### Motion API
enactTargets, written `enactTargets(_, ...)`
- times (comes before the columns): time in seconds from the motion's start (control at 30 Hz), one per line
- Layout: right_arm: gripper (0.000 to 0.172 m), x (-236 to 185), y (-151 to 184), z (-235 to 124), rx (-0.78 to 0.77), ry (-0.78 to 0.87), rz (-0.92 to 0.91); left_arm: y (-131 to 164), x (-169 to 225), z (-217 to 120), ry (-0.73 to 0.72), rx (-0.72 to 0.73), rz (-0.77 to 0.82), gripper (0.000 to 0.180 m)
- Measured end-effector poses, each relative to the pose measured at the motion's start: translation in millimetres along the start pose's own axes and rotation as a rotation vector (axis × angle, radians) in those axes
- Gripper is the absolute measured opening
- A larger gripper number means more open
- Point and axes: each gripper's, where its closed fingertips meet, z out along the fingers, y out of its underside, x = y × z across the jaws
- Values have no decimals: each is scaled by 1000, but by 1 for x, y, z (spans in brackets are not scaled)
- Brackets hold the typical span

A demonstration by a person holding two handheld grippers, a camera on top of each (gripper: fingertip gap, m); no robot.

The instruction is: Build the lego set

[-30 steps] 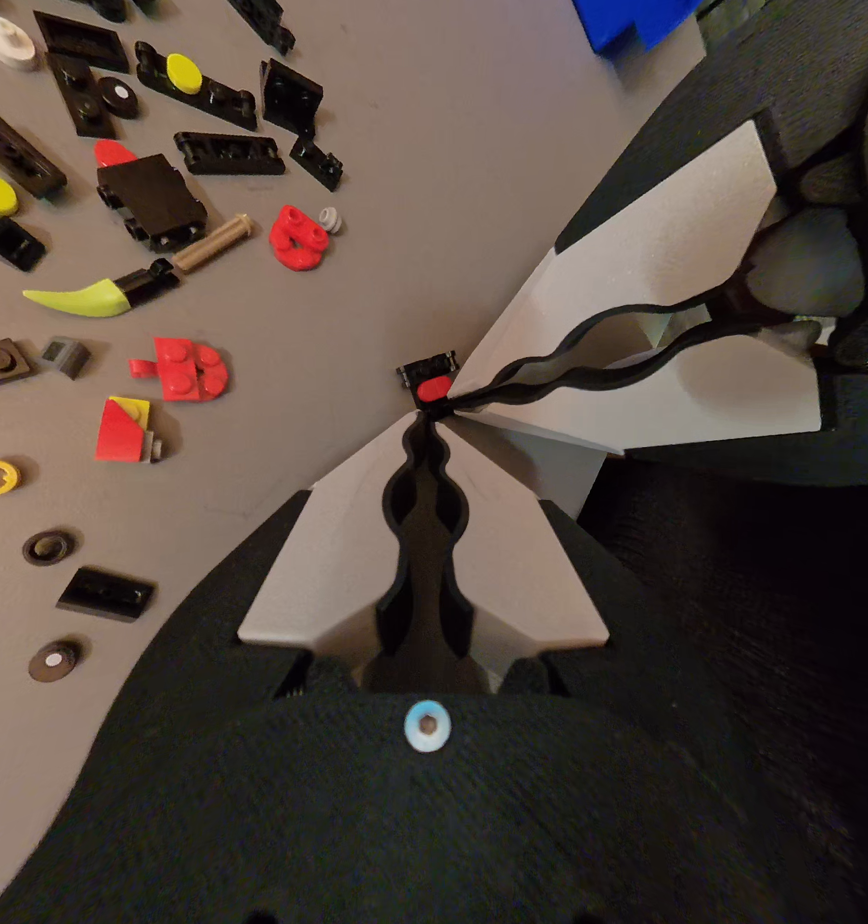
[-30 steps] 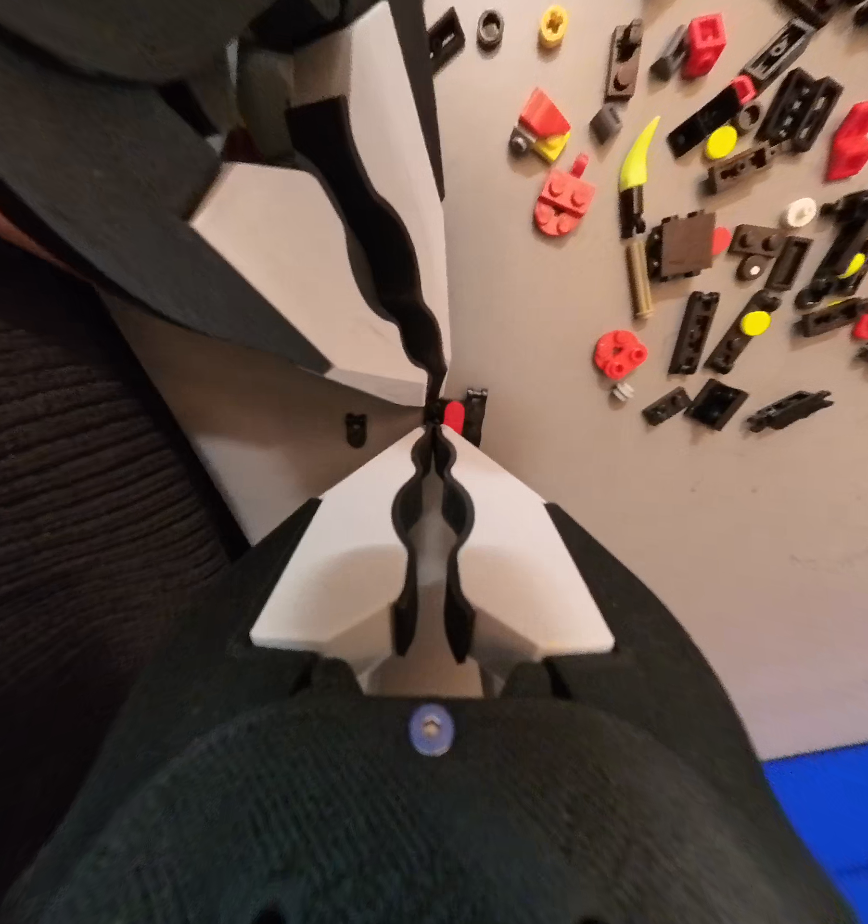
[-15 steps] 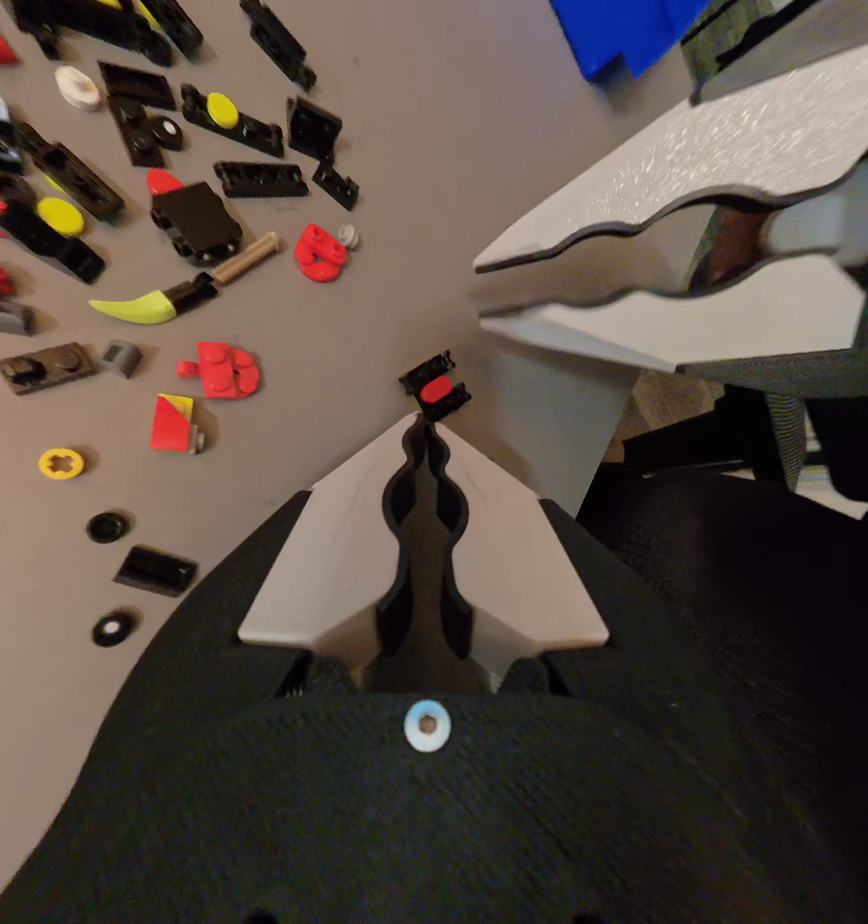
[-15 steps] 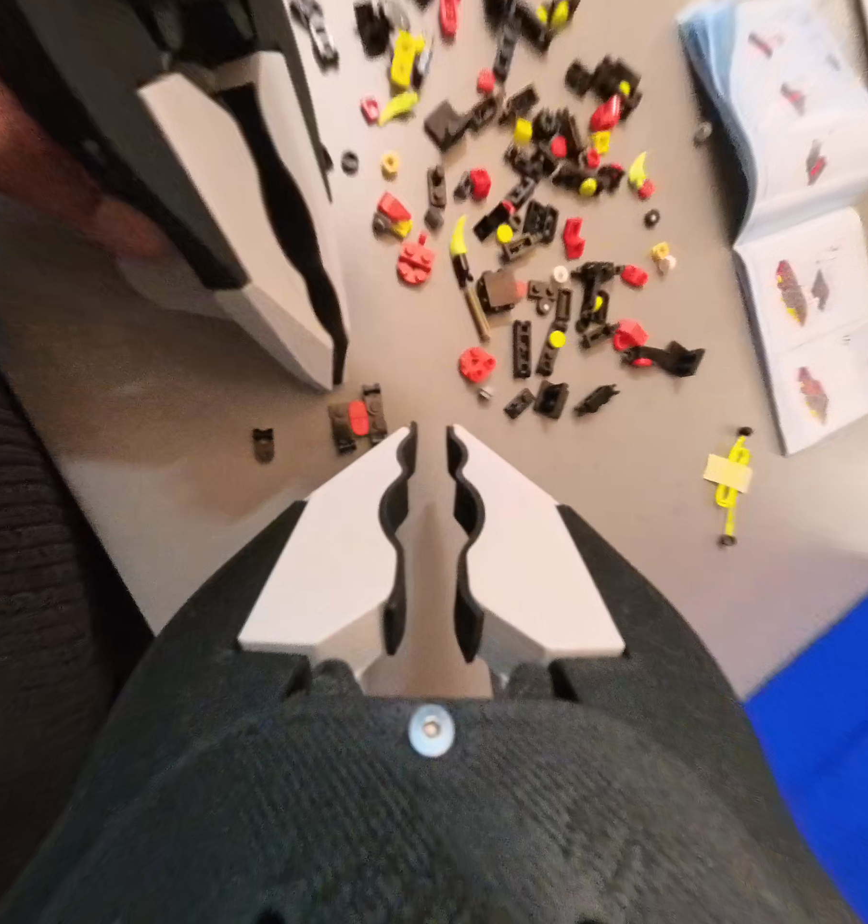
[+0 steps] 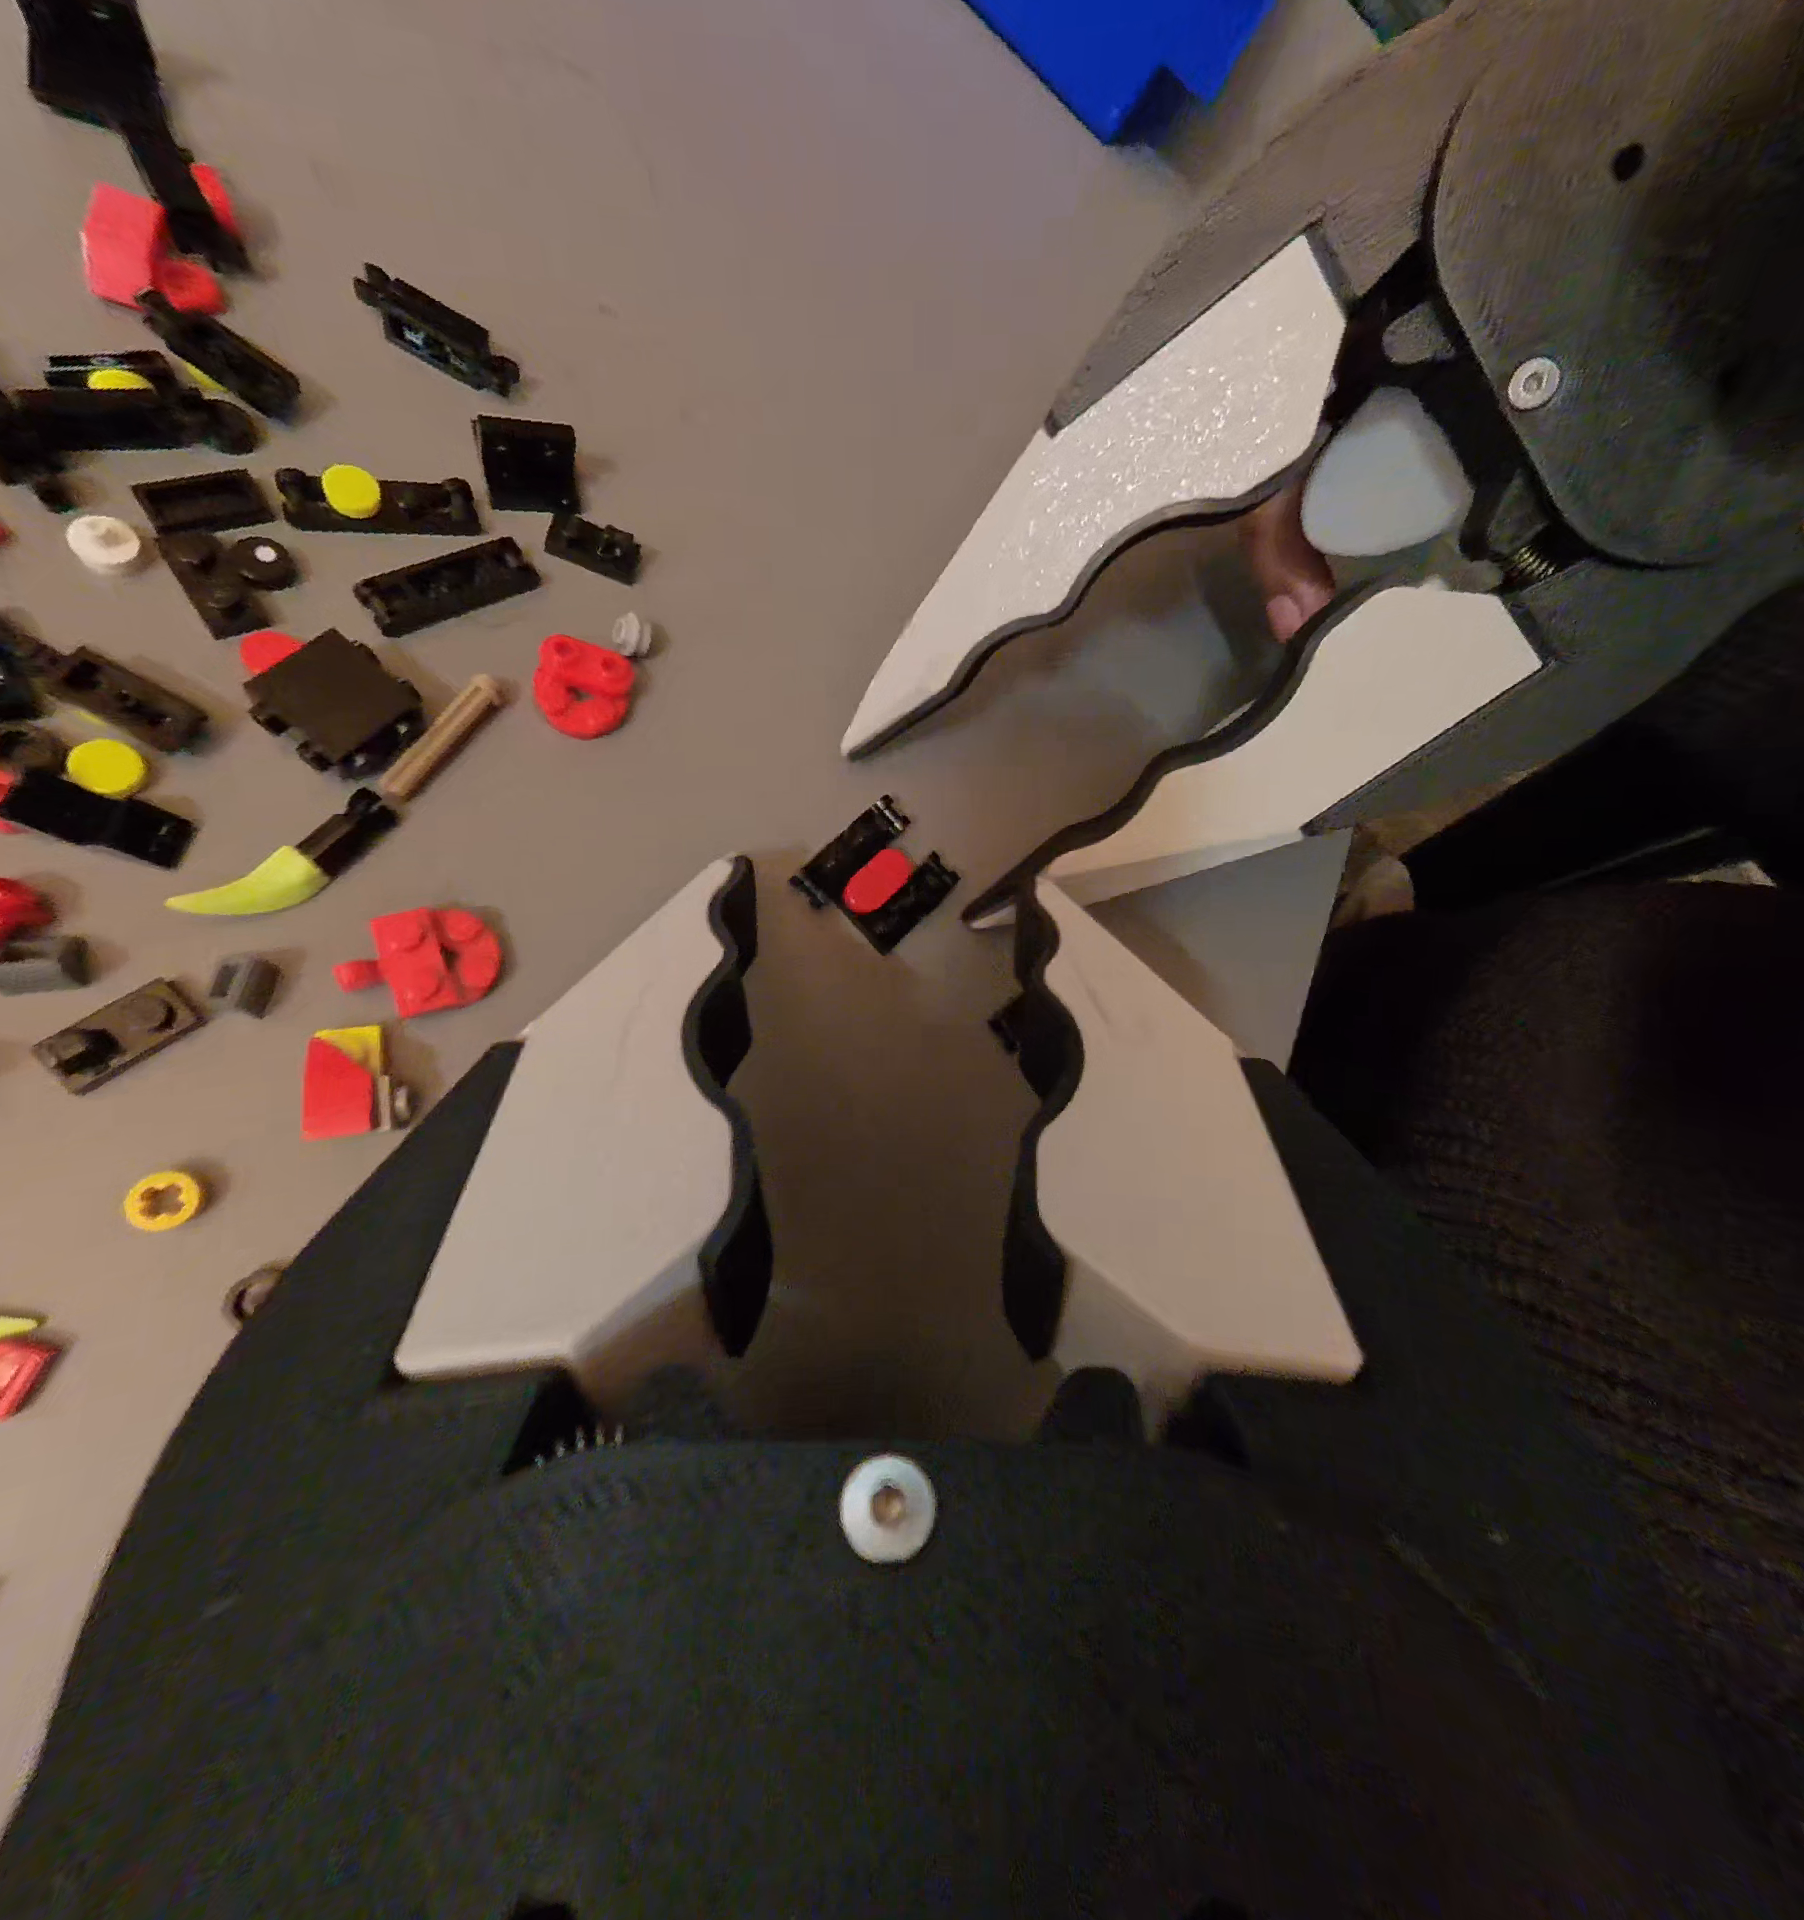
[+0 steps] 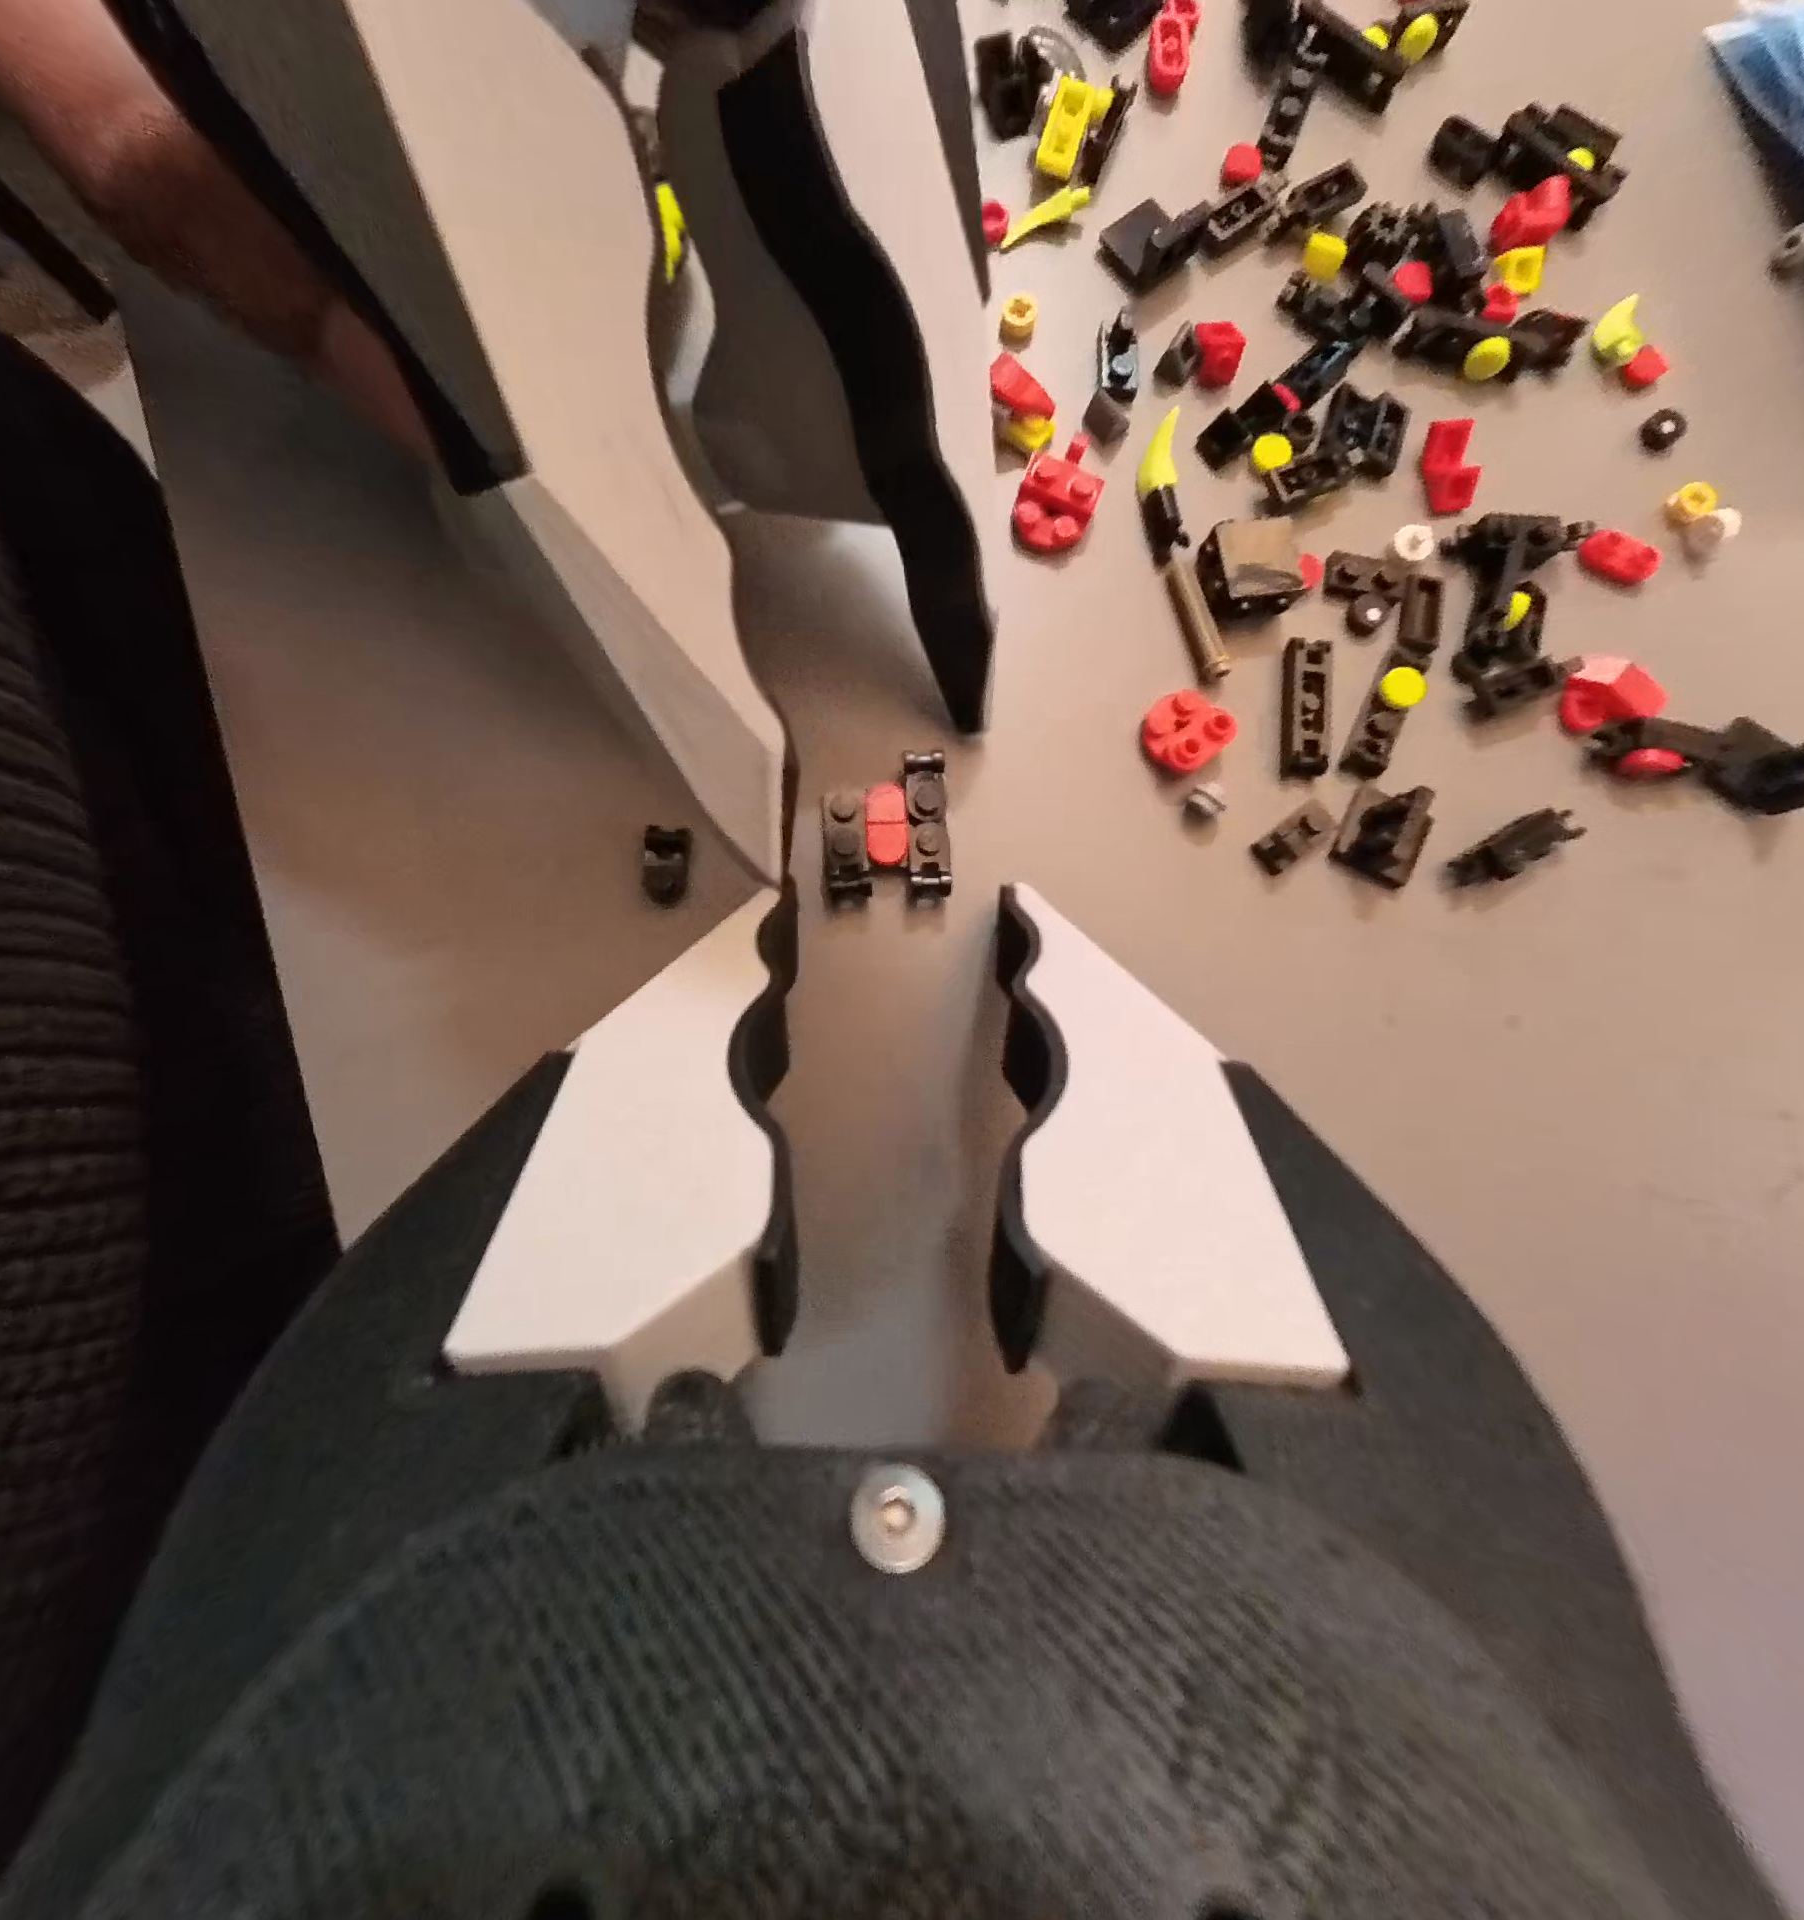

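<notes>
Sitting flat on the grey table (image 5: pixel 794 260) is a little black brick assembly (image 5: pixel 875 876) with a red oval tile on top, pretty much dead centre in both wrist views, just past the fingertips. Nothing is touching it.

Left gripper (image 5: pixel 882 899) is spread wide, with bare table between its wavy black pads (image 5: pixel 732 940), and the assembly lies just beyond its tips. Right gripper (image 6: pixel 896 902) is released too, its pads well apart, and the same assembly (image 6: pixel 887 826) sits just ahead of that gap. In the left view the right gripper comes in from the upper right of the frame, tips spread either side of the assembly without touching it; in the right view the left gripper drops in from the upper left the same way.

One tiny black clip piece (image 6: pixel 665 862) lies on its own at left of centre in the right view, tucked beside the left gripper's finger.

Further out is the loose pile: a red round-ended plate (image 5: pixel 428 958), a red rounded stud piece (image 5: pixel 581 681), a tan pin (image 5: pixel 443 732), a lime-green claw with a black base (image 5: pixel 254 878), a yellow ring (image 5: pixel 163 1200), and lots of black plates, some with yellow round tiles. A blue thing (image 5: pixel 1137 52) sits at the top edge of the left view.
</notes>
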Motion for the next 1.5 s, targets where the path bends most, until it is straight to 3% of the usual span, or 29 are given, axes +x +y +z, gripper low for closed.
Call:
enactTargets(0.03, 35, 0, 0, 1, 1, -8, 7, -1, -2, 0, -7, 6, 5, 49)
enactTargets(0.17, 22, -3, -2, 3, 14, -51, 21, -4, -7, -2, -27, 17, 40, 54)
enactTargets(0.43, 23, -6, -3, 3, 16, -64, -73, 5, 2, 4, -32, -32, 214, 59)
enactTargets(0.6, 29, 4, 1, -1, 15, -26, -53, 9, 6, 4, 15, -61, 139, 40)
enactTargets(1.0, 24, -11, -1, -1, 29, -98, -147, 11, 1, 3, -29, -73, 171, 29)
enactTargets(1.2, 9, -12, -2, 2, 33, -134, -168, 11, -1, 3, -38, -75, 162, 21)
enactTargets(1.5, 9, -12, -1, 2, 21, -143, -128, 11, -1, 2, -29, -72, 140, 20)
